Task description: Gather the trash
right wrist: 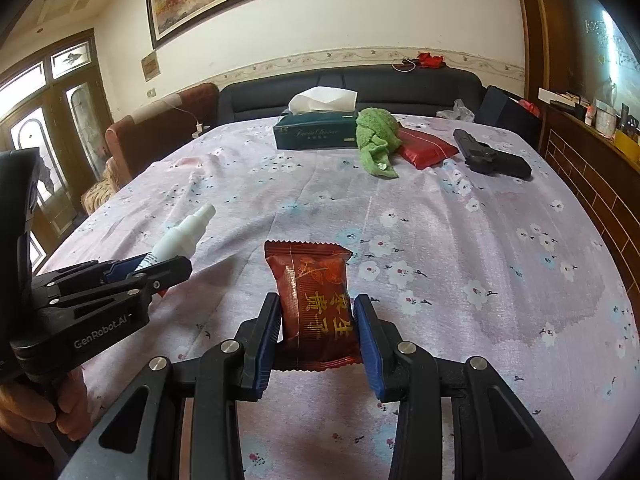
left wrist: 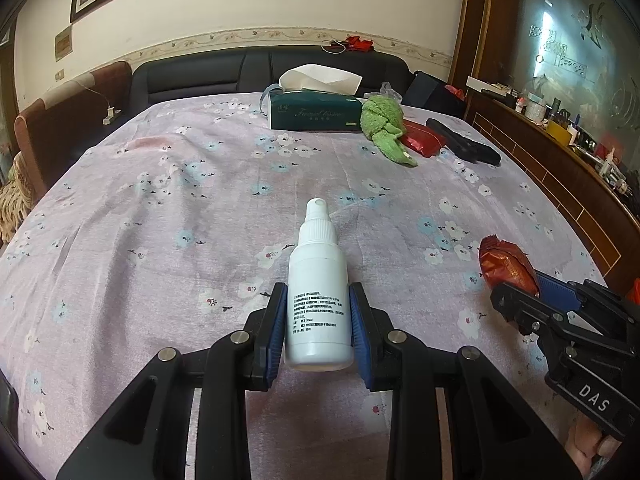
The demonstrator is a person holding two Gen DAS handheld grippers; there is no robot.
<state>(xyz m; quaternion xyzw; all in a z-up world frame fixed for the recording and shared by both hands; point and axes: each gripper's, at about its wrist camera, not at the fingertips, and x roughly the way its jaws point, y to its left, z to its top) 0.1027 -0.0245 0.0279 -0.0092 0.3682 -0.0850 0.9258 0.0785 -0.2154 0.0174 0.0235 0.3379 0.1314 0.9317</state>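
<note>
Both grippers clamping trash above the floral bedsheet (left wrist: 160, 208): left gripper (left wrist: 318, 332) pinching a white spray bottle (left wrist: 319, 280) at center frame, long axis running away from the fingers, nozzle far. Right gripper (right wrist: 318, 334) squeezing a red snack packet (right wrist: 316, 300) across its width, center frame. No bin showing in either view; tissue box (right wrist: 316, 132) sitting upper center, tissue sticking out.

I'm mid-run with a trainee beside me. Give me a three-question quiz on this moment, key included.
1. What does the left gripper hold?
2. True or false: the right gripper is empty.
3. Which lies between the tissue box and the red packet? A) a black pistol-shaped object B) a green cloth C) a remote

Key: 1. a white spray bottle; 2. false, it grips a red-brown snack packet; 3. B
</note>
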